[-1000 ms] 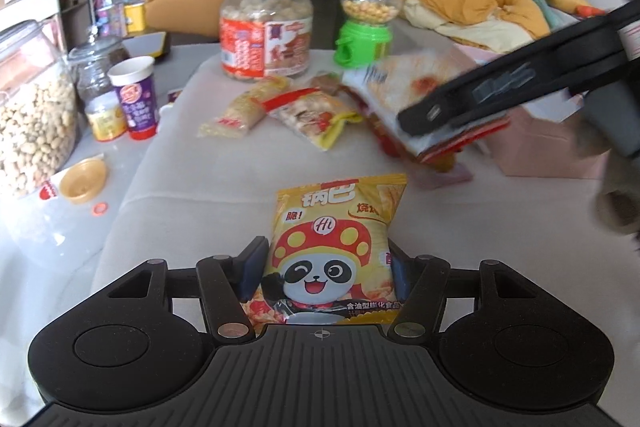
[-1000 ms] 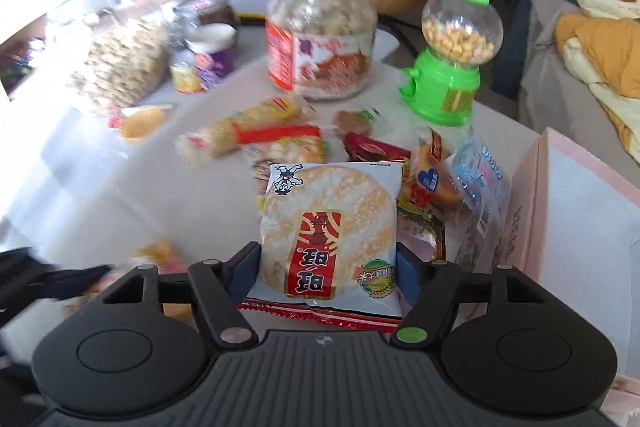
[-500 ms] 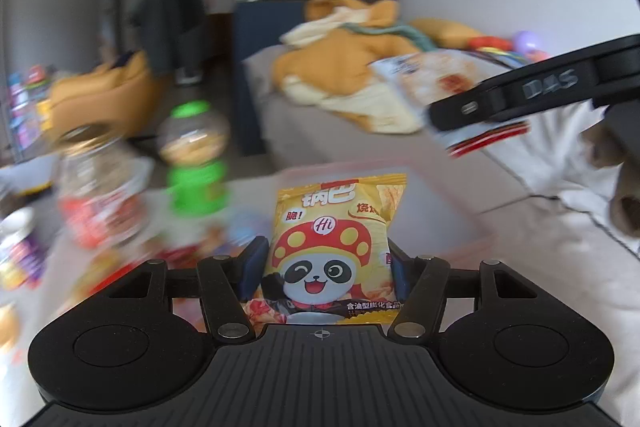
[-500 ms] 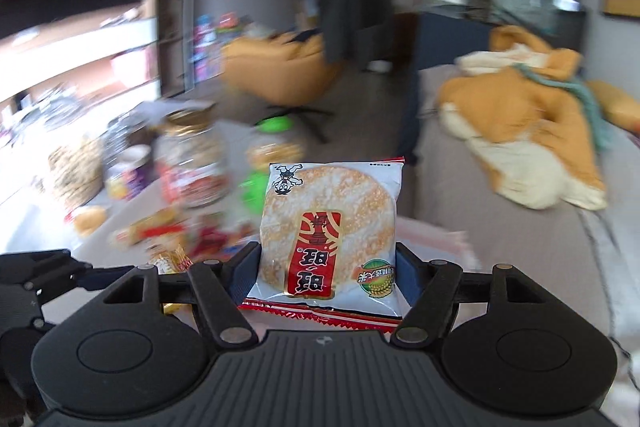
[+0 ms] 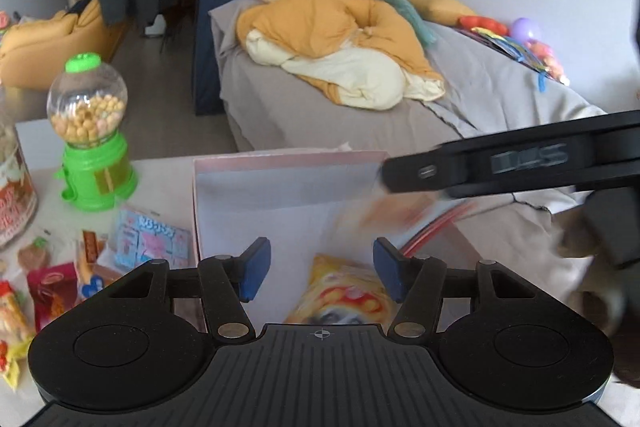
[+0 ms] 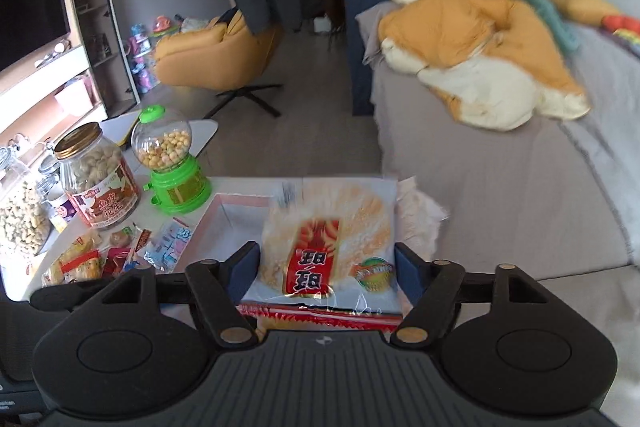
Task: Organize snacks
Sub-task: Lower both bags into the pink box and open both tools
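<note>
My left gripper (image 5: 320, 269) is open over the pink box (image 5: 288, 183). The yellow panda snack bag (image 5: 344, 293) is blurred below and between its fingers, loose inside the box. My right gripper (image 6: 327, 263) holds the rice cracker packet (image 6: 330, 243) above the box's near corner (image 6: 240, 201); the packet's top is motion-blurred and the jaws stand wide, so the grip is unclear. In the left wrist view the right gripper (image 5: 500, 169) crosses from the right with the blurred cracker packet (image 5: 396, 209) under it.
Loose snack packets (image 6: 120, 255) lie on the white table left of the box. A green candy dispenser (image 5: 90, 139), a labelled nut jar (image 6: 98, 179) and a large glass jar (image 6: 20, 211) stand behind them. A grey bed (image 5: 400, 115) with orange bedding is beyond.
Both grippers swung right from the table to over the pink box. My left gripper opened and let go of the panda bag, which dropped into the box. The cracker packet now blurs.
</note>
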Demonstrator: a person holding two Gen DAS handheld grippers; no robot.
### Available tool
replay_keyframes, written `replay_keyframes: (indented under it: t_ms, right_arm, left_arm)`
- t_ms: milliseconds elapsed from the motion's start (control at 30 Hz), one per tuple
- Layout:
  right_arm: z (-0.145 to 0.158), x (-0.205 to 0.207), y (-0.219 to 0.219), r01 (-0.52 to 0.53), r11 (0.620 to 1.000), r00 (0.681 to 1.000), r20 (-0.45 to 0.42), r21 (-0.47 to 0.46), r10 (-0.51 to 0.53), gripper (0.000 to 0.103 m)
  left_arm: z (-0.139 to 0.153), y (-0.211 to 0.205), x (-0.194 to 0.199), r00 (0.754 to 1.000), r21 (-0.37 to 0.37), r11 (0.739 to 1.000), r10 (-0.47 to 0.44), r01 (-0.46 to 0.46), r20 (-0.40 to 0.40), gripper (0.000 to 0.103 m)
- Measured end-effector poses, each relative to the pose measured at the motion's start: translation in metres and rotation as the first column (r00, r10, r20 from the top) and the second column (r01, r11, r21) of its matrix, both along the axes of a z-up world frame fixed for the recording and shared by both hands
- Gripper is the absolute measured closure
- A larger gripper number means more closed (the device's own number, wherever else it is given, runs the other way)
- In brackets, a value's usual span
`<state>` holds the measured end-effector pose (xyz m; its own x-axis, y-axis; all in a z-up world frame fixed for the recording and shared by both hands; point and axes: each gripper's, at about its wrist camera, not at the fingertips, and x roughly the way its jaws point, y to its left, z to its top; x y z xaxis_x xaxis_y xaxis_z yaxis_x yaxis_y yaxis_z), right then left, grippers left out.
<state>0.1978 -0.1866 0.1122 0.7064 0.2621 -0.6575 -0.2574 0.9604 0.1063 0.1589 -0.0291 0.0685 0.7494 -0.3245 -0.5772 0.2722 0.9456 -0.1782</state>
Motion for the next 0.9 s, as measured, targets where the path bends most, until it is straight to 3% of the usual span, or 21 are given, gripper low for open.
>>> replay_keyframes:
  t_ms: [133,233,400,633,800,900]
  right_arm:
    - [-0.009,0.003,0.008,0.002,1.0,0.999,-0.032,0.001,-0.002,0.027]
    - [-0.012,-0.006,0.01,0.0,1.0,0.999,-0.041,0.002,0.0,0.027]
    - [-0.008,-0.028,0.02,-0.025,0.997,1.0,-0.013,-0.075,0.024,0.027]
    - [0.004,-0.038,0.067,-0.16,0.987,0.986,-0.04,-0.025,0.159,0.026]
    - [-0.002,-0.009,0.134,-0.217,0.975,0.965,-0.141,0.039,0.22,0.025]
    - [-0.014,0.006,0.176,-0.221,0.975,0.963,-0.161,-0.016,0.216,0.025]
  left_arm:
    - [0.007,0.005,-0.014,0.999,0.065,0.998,-0.004,0.002,0.032,0.04]
    - [0.015,0.027,-0.032,0.998,0.025,0.999,0.036,-0.037,0.054,0.04]
    - [0.017,0.093,-0.06,0.978,-0.035,0.98,0.198,-0.196,0.071,0.04]
    - [-0.013,0.177,-0.09,0.908,-0.049,0.907,0.418,-0.418,-0.012,0.041]
    - [-0.015,0.226,-0.103,0.844,-0.114,0.838,0.536,-0.534,-0.017,0.041]
    - [-0.015,0.255,-0.107,0.819,-0.155,0.807,0.574,-0.57,-0.022,0.041]
